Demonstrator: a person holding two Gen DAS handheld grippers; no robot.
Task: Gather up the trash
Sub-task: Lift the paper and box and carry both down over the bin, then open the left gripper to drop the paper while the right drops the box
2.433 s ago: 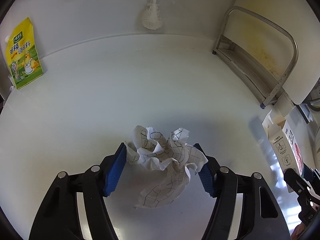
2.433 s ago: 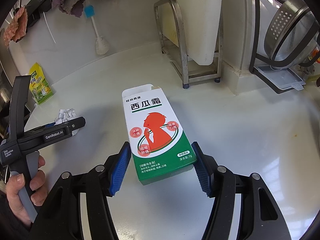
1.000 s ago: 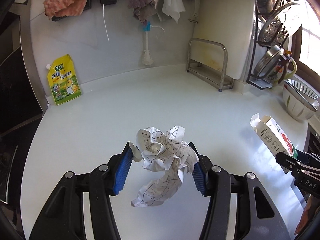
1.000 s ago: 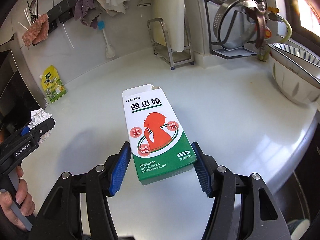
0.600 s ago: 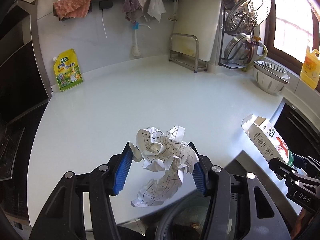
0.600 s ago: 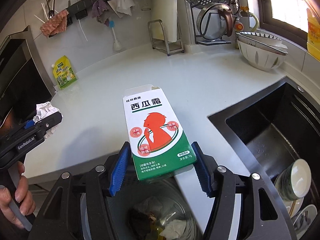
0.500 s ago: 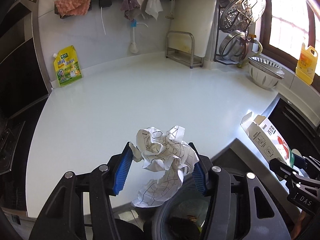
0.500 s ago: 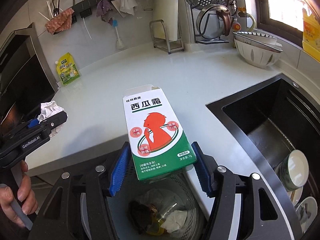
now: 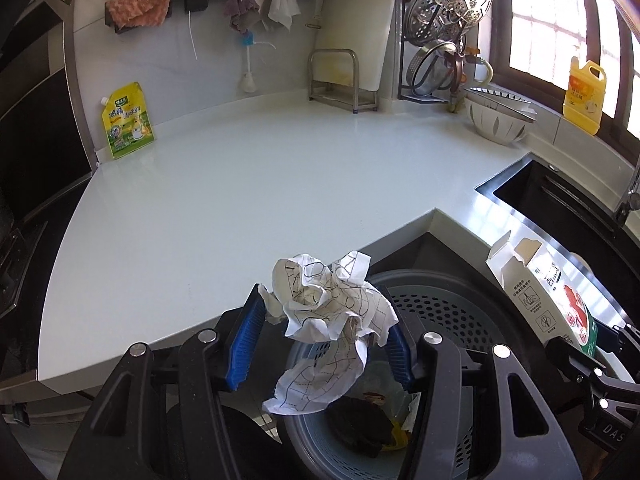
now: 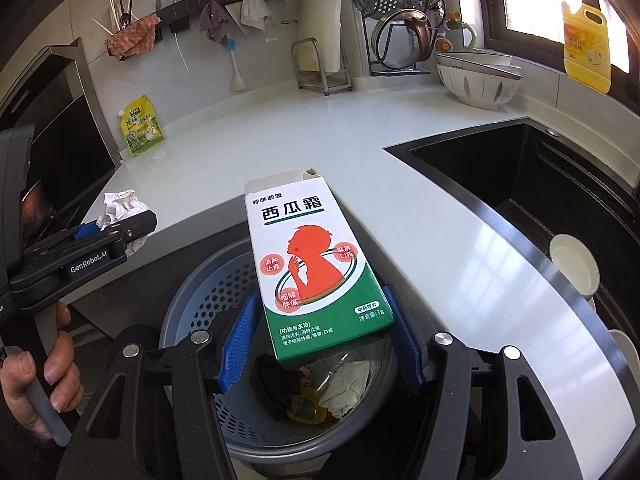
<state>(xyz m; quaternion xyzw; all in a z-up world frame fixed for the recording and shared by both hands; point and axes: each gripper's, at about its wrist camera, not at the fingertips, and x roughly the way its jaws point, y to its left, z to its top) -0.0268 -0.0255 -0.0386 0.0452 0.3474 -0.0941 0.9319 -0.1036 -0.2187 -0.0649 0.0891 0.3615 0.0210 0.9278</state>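
My left gripper [image 9: 322, 340] is shut on a crumpled white paper with black lines [image 9: 332, 312] and holds it above the near rim of a grey perforated trash bin [image 9: 444, 308]. My right gripper [image 10: 318, 338] is shut on an open white, red and green medicine box [image 10: 312, 264] and holds it above the same bin [image 10: 200, 300], which holds several pieces of trash. The box also shows in the left wrist view [image 9: 548, 304], and the paper in the right wrist view [image 10: 120, 208].
The bin stands below the edge of a white countertop [image 9: 248, 184]. A yellow pouch [image 9: 127, 120] leans on the back wall. A metal rack [image 9: 342, 80], bowls [image 9: 498, 120] and a yellow bottle [image 9: 582, 98] stand at the back right. A black sink [image 10: 532, 200] lies to the right.
Both grippers have pulled back from the countertop with the paper and the box. The trash bin has come into view below them.
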